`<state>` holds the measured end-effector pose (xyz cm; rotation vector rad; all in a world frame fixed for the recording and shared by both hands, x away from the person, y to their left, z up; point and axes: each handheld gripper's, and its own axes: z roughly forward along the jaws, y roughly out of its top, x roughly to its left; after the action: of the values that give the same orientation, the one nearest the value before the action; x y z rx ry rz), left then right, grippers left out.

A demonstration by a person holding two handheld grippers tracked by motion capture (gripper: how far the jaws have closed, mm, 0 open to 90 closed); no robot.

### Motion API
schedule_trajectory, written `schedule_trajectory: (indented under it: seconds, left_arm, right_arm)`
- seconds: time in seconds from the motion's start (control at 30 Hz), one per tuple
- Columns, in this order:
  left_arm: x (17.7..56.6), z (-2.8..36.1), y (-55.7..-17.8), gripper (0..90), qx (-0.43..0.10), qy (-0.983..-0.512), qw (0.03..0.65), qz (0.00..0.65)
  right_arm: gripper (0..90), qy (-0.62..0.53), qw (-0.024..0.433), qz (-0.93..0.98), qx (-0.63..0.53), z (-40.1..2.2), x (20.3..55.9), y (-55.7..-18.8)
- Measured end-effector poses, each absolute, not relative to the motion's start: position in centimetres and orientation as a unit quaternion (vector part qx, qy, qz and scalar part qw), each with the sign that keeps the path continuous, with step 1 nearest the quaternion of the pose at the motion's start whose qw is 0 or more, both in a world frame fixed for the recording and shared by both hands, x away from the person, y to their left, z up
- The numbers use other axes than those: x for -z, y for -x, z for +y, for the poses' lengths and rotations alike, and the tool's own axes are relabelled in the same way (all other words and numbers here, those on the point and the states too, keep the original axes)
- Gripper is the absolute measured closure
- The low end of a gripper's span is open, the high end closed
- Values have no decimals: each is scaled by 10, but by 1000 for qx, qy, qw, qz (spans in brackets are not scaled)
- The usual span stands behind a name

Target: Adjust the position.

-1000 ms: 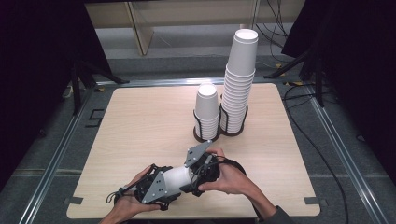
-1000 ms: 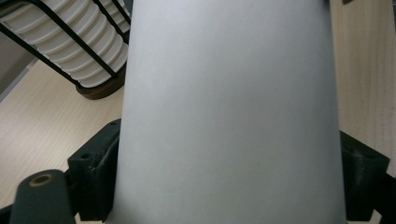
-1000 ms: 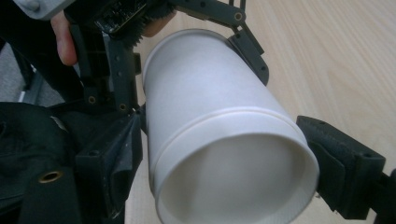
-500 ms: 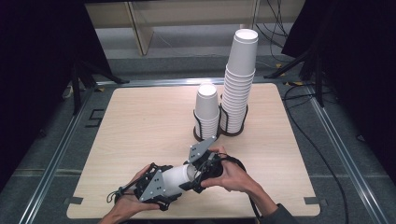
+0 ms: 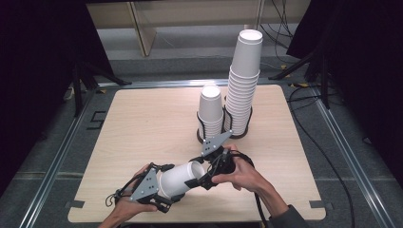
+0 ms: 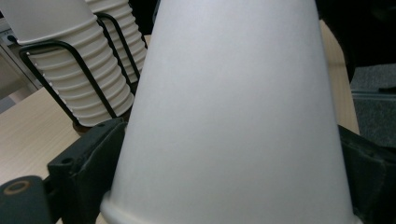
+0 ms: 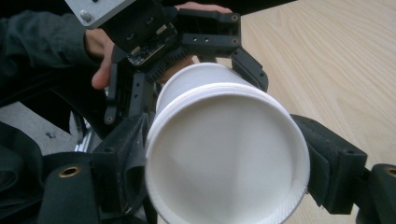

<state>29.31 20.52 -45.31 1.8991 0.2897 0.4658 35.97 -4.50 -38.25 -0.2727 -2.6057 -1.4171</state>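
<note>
- A white paper cup (image 5: 179, 177) lies on its side above the near edge of the table (image 5: 142, 123), held between the two claws; the right gripper view looks straight at its flat, recessed bottom (image 7: 224, 158).
- In the right gripper view a second rim shows just behind the nearest one, so this looks like two nested cups, though I cannot tell for sure.
- The left claw (image 5: 164, 190) pinches the cup's wider end, its black jaws pressed against both sides of the wall, as the left gripper view shows with the cup's wall (image 6: 233, 112) rising between them.
- The right claw (image 5: 197, 178) grips the cup's narrower bottom end, a jaw on each side of the rim in the right gripper view.
- The person's left hand (image 5: 126, 209) and right hand (image 5: 242, 173) come in from the table's near edge, each wrapped around its gripper.
- Farther back, near the table's middle, a short stack of white cups (image 5: 210, 111) stands upright and bottom-up in a black wire holder (image 5: 203, 130).
- Just beside it to the right, a much taller stack of cups (image 5: 243, 88) stands in its own wire holder (image 5: 248, 124).
- Both stacks are well apart from the held cup.
</note>
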Motion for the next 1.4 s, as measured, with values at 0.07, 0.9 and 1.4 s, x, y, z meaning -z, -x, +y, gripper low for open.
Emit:
schedule_trajectory:
  seconds: [0.07,0.9,1.4]
  left_arm:
    - [452,207,-294,68,-195,-801,553,120]
    - [448,203,-292,143,-187,-829,513,122]
    - [449,196,-289,146,-191,-870,446,88]
  right_arm:
    - [247,98,91,-867,480,-47,383,-361]
    - [158,95,40,-900,423,-51,380,-357]
    - [176,-9,-73,-955,288,-26,374,-328]
